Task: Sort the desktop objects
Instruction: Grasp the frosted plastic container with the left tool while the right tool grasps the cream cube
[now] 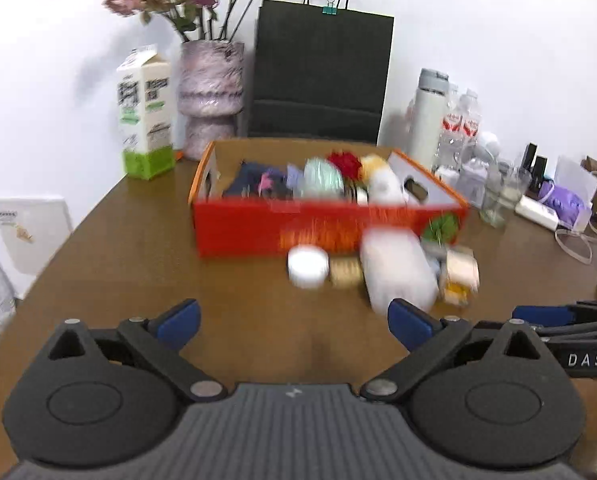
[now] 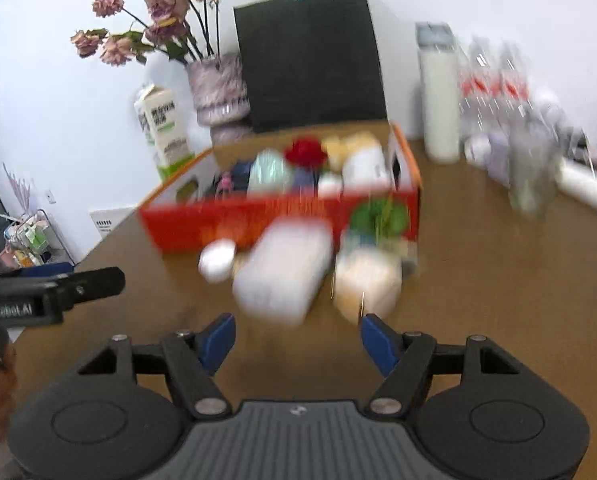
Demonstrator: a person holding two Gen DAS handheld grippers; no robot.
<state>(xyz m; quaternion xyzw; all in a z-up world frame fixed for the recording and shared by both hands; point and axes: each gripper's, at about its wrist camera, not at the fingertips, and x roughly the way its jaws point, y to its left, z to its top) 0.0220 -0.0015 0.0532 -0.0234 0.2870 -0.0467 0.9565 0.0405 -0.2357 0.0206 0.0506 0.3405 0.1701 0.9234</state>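
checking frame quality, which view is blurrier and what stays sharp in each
Right wrist view is blurrier: the red box, bottles and white pack smear. Left wrist view smears less; its black bag is fairly crisp. Each view's own gripper stays sharp, right gripper and left gripper.

Bright even light, motion blur, fisheye-bent edges

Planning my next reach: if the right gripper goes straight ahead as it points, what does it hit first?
Probably the white pack lying before the red box; the right gripper has open, empty jaws aimed at it. Blur makes depth uncertain.
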